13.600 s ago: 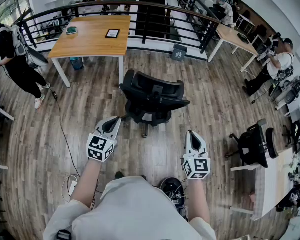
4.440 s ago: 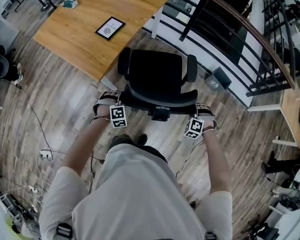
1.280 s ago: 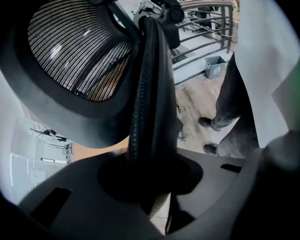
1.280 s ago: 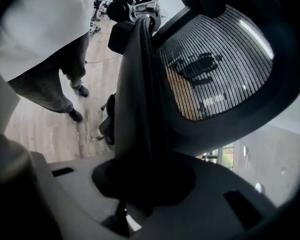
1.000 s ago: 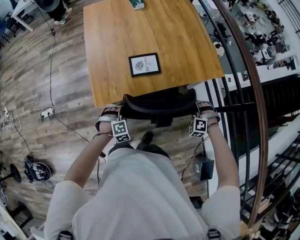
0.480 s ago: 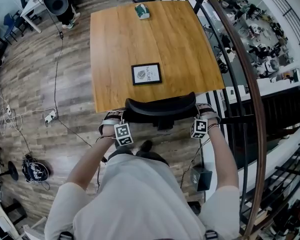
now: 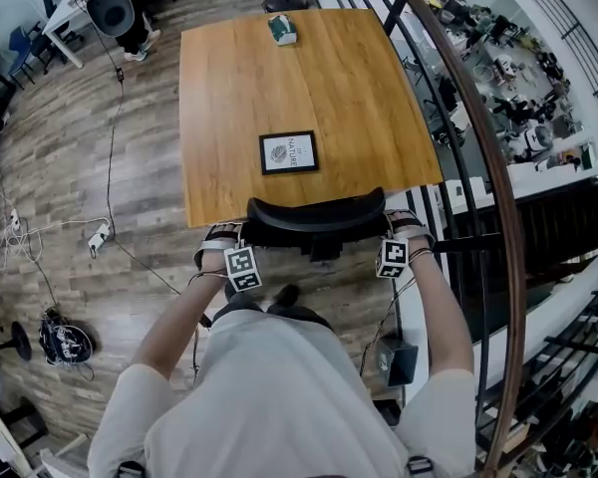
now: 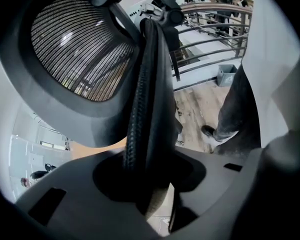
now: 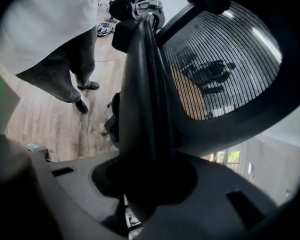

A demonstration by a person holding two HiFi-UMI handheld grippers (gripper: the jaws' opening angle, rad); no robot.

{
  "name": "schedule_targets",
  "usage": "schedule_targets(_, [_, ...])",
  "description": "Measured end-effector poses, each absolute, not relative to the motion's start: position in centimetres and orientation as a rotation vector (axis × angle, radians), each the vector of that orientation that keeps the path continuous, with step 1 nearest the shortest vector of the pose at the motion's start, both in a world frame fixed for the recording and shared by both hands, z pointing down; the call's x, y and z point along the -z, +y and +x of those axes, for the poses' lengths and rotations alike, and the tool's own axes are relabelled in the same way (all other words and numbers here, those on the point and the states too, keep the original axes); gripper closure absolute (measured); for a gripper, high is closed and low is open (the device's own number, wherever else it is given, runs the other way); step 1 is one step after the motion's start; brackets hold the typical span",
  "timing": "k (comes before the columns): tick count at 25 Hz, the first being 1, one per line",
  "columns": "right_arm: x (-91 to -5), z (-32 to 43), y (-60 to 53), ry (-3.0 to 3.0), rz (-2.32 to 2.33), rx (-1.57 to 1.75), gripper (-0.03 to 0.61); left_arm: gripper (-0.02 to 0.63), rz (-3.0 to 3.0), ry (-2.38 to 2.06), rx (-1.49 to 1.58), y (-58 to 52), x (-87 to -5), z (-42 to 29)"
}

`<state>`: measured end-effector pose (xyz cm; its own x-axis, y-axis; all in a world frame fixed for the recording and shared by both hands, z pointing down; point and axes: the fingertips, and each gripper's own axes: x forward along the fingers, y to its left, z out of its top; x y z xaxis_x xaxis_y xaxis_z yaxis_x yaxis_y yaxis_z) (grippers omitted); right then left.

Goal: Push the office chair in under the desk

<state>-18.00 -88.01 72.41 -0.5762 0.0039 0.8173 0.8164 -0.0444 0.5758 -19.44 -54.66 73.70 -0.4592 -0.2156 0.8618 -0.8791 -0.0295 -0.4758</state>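
Observation:
The black office chair's curved back (image 7: 314, 222) stands against the near edge of the wooden desk (image 7: 279, 78), and its seat is hidden beneath the top. My left gripper (image 7: 229, 235) is at the back's left end. Its jaws are opening, with the padded rim (image 8: 145, 84) still between them and a slit of floor showing beside it. My right gripper (image 7: 399, 229) is shut on the right end of the back, where the rim (image 9: 145, 84) fills the gap between its jaws.
On the desk lie a framed card (image 7: 288, 152) and a green box (image 7: 282, 29). A dark railing (image 7: 468, 137) runs close along the right. A cable with a power strip (image 7: 98, 237), a black box (image 7: 399, 358) and a dark bag (image 7: 65, 342) are on the floor.
A few seconds ago the chair stood out from the desk with its seat showing; now only its back shows at the desk edge. Over the last second it has barely moved.

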Motion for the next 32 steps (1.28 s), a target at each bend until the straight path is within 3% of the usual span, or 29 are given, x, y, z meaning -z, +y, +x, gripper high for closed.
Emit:
schedule_targets(7, [-72.8,-17.1,-88.2,-1.531,-0.901,1.648,0.438,0.399,1.126,-1.685,-1.518,-53.5,-73.5,-19.6])
schedule_targets(11, [-72.2,-17.1,-88.7,-1.559,-0.862,1.585,0.388,0.399,1.138,-1.704,-1.471,-53.3,-73.0,-19.3])
schedule_targets(22, [-67.3,-14.9,-87.5,-1.779,-0.727,1.324,0.383,0.394,1.221,-1.849,-1.261,-53.0,-68.0,-18.1])
schedule_targets(32, [-58.3,-13.2,-84.4,-2.205,-0.455,0.844,0.384,0.453,1.308,-2.170,-0.746,-51.5,-58.2,-18.3])
